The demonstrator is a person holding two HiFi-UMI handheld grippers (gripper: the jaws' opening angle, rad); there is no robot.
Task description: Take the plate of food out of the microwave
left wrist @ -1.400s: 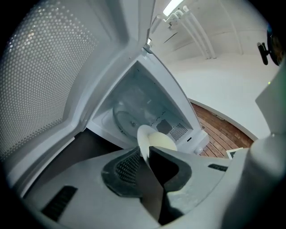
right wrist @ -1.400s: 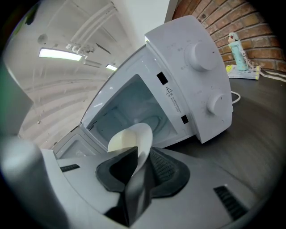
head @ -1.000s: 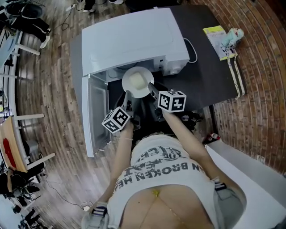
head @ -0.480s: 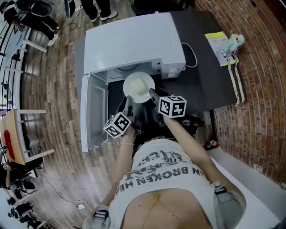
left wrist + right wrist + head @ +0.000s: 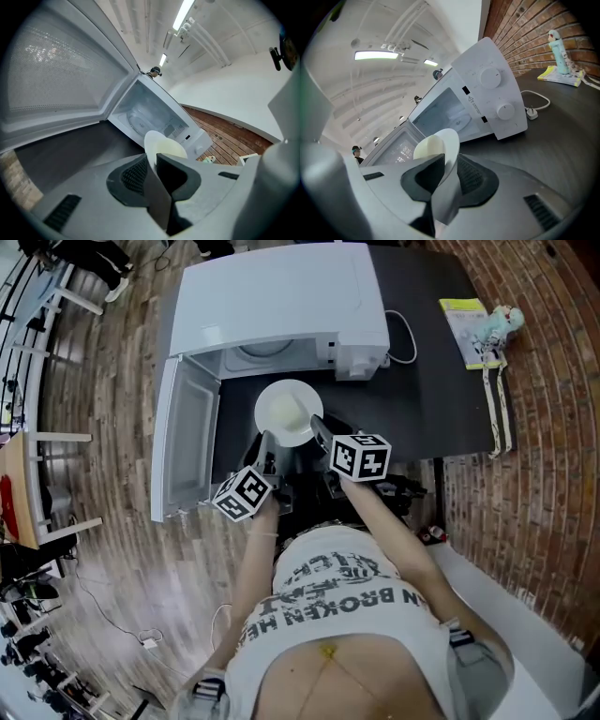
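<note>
Fingers (image 5: 133,176) of the left gripper (image 5: 267,441) and right gripper (image 5: 318,426) are each closed on the near rim of the plate of food (image 5: 289,412), one per side. It hangs over the dark worktop (image 5: 441,399), just outside the open microwave (image 5: 281,306). Stiff, smooth and likely breakable, it wants level carrying by these rim grips.

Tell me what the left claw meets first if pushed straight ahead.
Already clamped on the round white plate, the left claw would probably carry it into the open cavity of the white microwave; depth is unclear.
</note>
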